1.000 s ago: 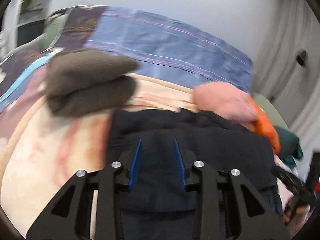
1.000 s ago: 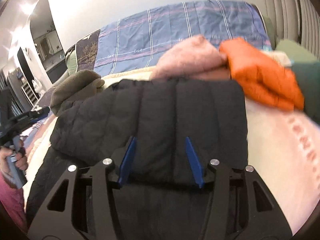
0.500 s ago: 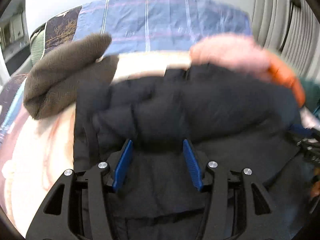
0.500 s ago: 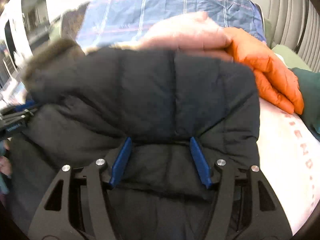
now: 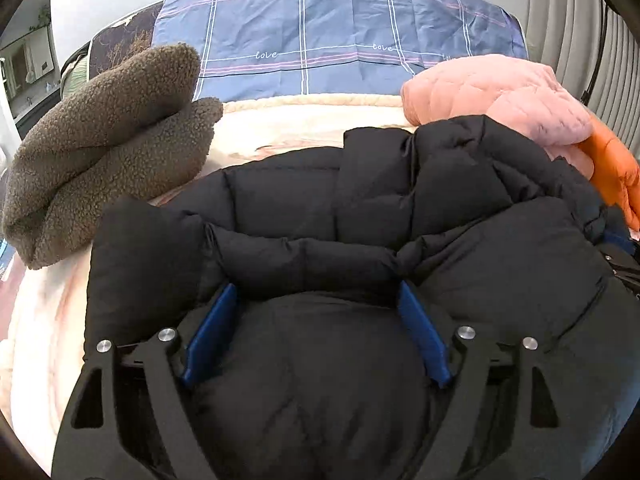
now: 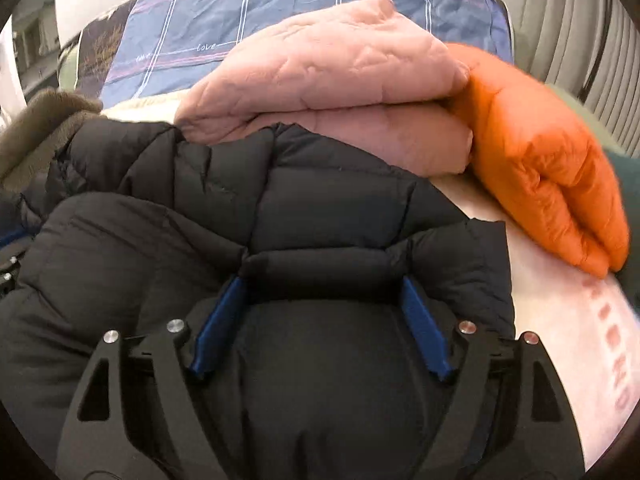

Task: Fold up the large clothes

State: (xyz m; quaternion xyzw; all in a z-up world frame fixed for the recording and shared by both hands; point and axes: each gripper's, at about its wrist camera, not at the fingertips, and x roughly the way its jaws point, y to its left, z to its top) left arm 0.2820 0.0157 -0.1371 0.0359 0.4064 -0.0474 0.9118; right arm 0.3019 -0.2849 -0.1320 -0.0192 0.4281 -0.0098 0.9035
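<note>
Black puffer jacket (image 5: 360, 208) lies on the cream blanket (image 5: 44, 320), bulging between both tongs. Left tongs (image 5: 316, 300) and right tongs (image 6: 320, 292) are opening, blue pads wide with a padded roll spanning each gap. Beyond them sit a brown fleece (image 5: 104, 136), pink coat (image 6: 328, 80) and orange coat (image 6: 540, 160).

Wrist views close above shared jacket (image 5: 360, 208)
</note>
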